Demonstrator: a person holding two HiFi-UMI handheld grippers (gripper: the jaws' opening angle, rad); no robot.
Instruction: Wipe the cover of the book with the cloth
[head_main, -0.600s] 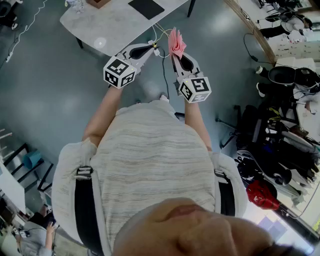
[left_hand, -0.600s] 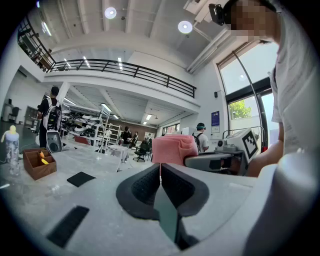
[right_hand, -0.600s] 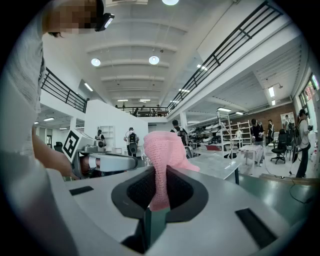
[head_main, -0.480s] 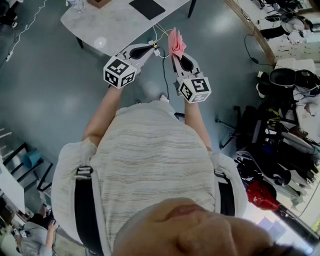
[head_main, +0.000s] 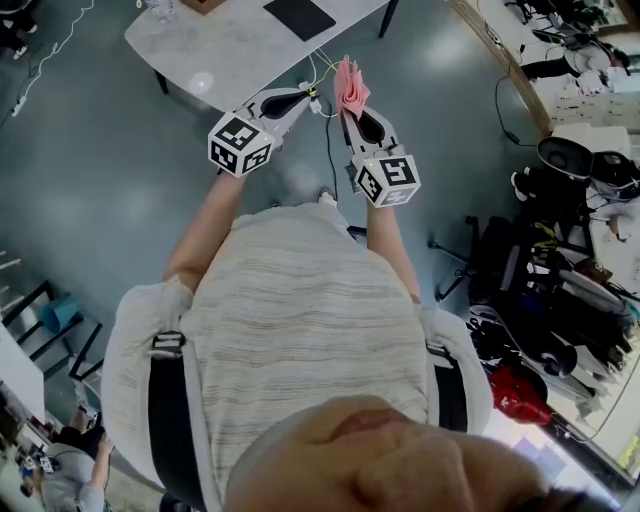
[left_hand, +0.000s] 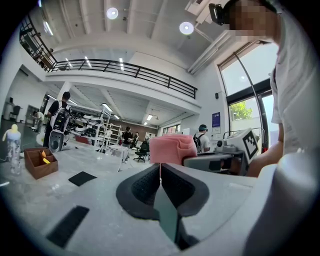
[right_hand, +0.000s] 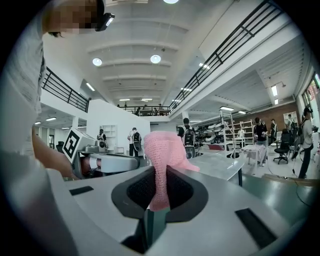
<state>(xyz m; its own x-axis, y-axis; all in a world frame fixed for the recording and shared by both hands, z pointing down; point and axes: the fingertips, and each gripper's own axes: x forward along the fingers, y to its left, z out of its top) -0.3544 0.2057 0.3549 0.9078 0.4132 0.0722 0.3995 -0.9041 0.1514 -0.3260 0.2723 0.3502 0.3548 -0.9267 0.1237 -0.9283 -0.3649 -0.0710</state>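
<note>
Table (head_main: 230, 50) cut by top edge, brown box (head_main: 200, 4) likewise

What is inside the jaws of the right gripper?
The right gripper pinches a pink cloth; its bunched end sticks out beyond the jaws. The part pressed between them is covered.

No legible words, brands or numbers anywhere in the three views. Only black-and-white square marker patterns, without letters or digits, on the cube (head_main: 240, 145) of the left gripper (head_main: 310, 94) and the cube (head_main: 390, 178) of the right gripper (head_main: 352, 108). On the far wall in the left gripper view, a blue sign (left_hand: 216, 120), print too small to read.
</note>
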